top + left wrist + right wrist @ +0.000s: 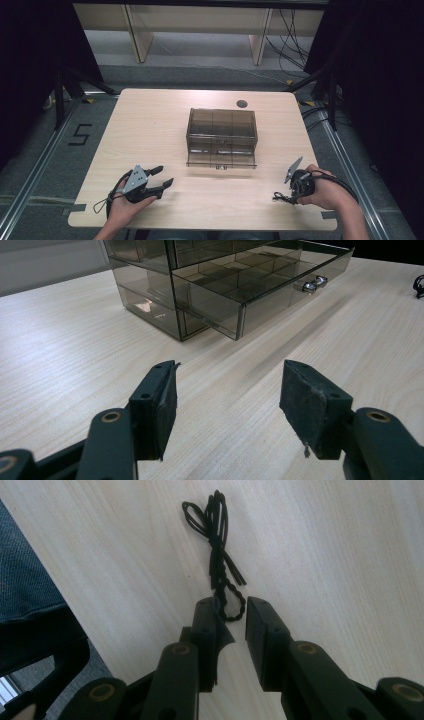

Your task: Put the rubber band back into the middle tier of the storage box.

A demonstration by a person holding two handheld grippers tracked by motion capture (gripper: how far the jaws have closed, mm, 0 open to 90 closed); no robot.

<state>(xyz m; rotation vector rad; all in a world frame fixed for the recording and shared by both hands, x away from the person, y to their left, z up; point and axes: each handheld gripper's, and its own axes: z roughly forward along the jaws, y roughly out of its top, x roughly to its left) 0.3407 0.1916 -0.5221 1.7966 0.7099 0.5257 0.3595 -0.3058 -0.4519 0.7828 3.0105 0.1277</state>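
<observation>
Right gripper (231, 615) over black cord bundle (218, 545) (one looped end between narrowed jaws; pads not visibly pressing). Left gripper (227, 390) wide open, empty; smoky drawer box (221, 136) ahead, bottom drawer out.

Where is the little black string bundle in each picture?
High view: the black cord bundle lies low on the right, at the tip of the right gripper.
Left gripper view: a black bit at the far right edge may be it; too little shows to tell.
Right gripper view: upper middle, its near end between the jaws.
Shared landmark: the pale wooden table.
</observation>
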